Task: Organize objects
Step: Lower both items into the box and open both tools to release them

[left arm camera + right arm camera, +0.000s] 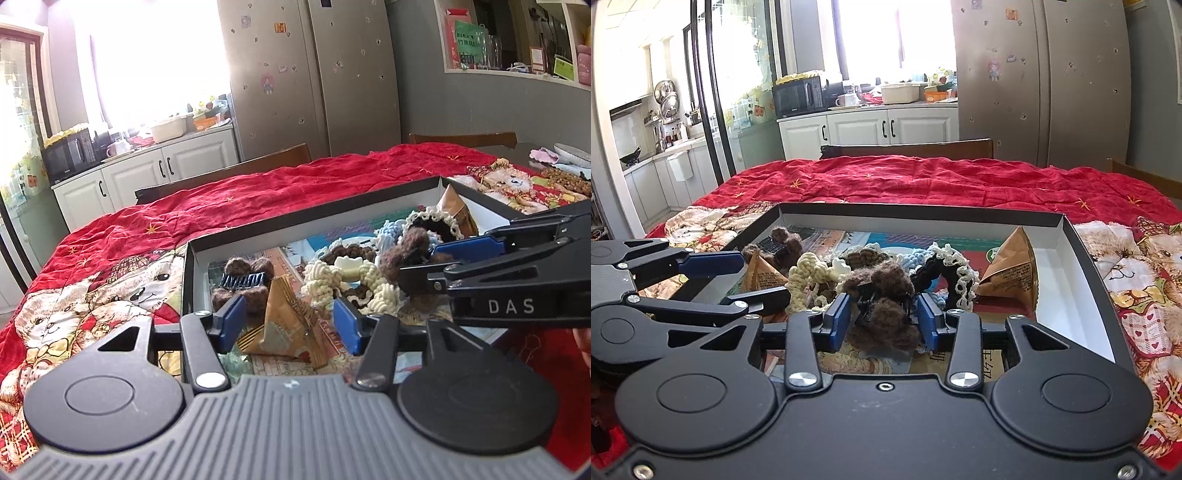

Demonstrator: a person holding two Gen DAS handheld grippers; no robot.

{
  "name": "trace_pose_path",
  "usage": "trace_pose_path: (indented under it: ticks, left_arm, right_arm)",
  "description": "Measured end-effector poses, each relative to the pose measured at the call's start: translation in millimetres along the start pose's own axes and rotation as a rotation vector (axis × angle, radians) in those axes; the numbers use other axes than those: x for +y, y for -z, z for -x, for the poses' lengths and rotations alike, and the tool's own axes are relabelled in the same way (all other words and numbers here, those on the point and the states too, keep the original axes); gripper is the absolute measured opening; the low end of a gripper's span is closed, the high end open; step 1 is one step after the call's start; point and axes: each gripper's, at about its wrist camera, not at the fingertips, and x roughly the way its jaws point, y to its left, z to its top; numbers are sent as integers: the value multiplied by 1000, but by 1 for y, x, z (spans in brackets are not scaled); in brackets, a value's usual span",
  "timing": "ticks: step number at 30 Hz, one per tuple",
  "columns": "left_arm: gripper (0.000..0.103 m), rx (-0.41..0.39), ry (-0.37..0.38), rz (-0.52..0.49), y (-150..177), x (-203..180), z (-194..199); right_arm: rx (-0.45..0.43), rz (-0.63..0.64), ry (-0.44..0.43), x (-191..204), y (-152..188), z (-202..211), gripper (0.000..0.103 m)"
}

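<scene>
A shallow black-rimmed box [314, 218] [923, 210] lies on the red quilt. My left gripper [290, 323] [746, 280] stands open over the box's near left part. A tan triangular snack packet [291, 321] lies between its blue pads, and they do not press on it. My right gripper [883, 321] [432, 258] is open around a brown fuzzy hair clip [882, 310] [406, 251] that rests on the pile, its fuzz brushing both pads. Cream scrunchies [321, 280] [809, 273], a black lace-edged scrunchie [953, 273], a second brown clip [243, 280] and another packet [1012, 269] also fill the box.
The red quilt [923, 181], with its teddy-bear print, covers the whole table. Wooden chair backs [258, 162] [923, 147] stand at the far edge. A plate [572, 151] and a beaded mat sit at the far right. A fridge and kitchen counters lie beyond.
</scene>
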Motion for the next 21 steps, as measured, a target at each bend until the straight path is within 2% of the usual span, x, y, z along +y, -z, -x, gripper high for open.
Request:
trace_pose_path:
  ticks: [10,21]
  left_arm:
    - [76,-25,-8,12,-3,0,10]
    - [77,-44,-13,30,-9,-1,34]
  right_arm:
    - [-28,-4,-3,1,-4,14,40]
    - [-54,8,-3,1,-11,41,41]
